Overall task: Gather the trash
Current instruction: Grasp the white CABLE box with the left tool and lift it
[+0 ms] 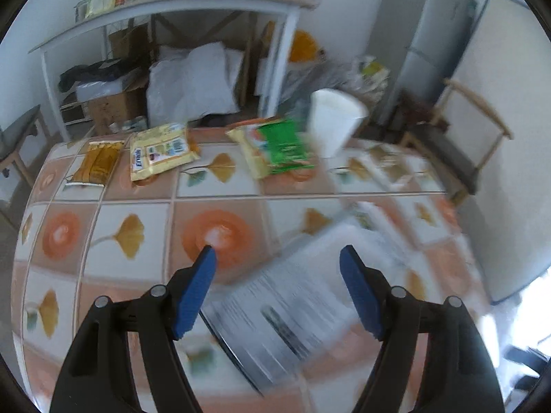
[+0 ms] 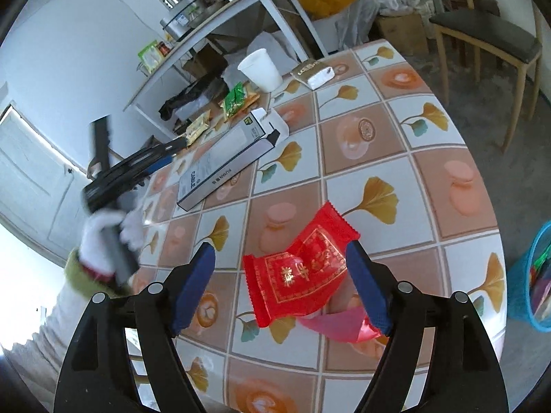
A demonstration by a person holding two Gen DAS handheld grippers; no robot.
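Tiled table (image 2: 361,158), red wrapper (image 2: 299,268) near edge

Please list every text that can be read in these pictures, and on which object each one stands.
"CABLE": end of the long white box.
"LOCK": partly legible, on the small gold and white box.
Gold characters on the red wrapper: too distorted to read.
Brand on the yellow packet: blurred.
Green packet: blurred.
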